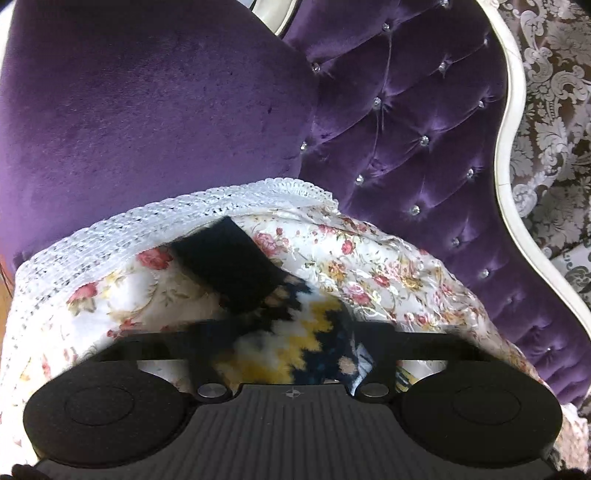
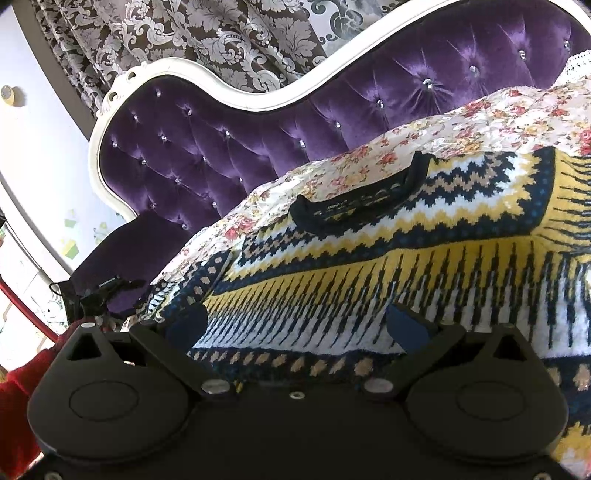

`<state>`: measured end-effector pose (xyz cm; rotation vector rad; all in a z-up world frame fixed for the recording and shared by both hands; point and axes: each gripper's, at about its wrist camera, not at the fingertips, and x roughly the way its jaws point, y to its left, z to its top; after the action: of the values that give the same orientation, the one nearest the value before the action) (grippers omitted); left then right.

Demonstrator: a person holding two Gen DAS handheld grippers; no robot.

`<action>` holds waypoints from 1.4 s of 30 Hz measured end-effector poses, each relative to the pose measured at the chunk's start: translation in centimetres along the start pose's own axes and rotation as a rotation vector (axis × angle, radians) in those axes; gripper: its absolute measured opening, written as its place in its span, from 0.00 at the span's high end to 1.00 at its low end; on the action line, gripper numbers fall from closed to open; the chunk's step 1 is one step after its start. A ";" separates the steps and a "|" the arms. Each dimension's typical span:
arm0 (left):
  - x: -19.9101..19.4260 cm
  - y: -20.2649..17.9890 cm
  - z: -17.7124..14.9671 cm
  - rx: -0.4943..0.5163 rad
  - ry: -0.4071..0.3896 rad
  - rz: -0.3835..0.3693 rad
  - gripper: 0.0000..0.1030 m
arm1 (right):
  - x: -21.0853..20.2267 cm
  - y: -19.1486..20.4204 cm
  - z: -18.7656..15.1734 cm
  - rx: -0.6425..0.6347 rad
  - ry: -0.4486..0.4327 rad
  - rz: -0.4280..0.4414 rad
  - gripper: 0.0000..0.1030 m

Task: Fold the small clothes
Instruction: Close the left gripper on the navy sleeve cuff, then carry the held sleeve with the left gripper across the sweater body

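A small knitted sweater with navy, yellow and white zigzag bands lies flat on a floral cover, its dark neckline toward the sofa back. My right gripper is open low over the sweater's lower part, with blue pads on either side of the knit. In the left wrist view a sleeve with a black cuff lies on the floral cover. My left gripper is open, its jaws wide around the sleeve.
The cover lies on a purple tufted velvet sofa with a white carved frame. A purple cushion stands behind the lace edge. Patterned curtains hang behind. A red cloth is at lower left.
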<state>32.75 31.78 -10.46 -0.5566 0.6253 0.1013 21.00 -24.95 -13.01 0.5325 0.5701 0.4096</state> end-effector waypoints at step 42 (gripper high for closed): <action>-10.2 -32.8 -14.6 0.379 0.030 -0.478 0.96 | -7.1 -3.0 5.1 0.008 -0.209 -0.251 0.00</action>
<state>25.04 -2.96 0.85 -0.3273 0.5098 -0.4680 19.27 -32.68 -8.29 0.4967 0.4304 0.1112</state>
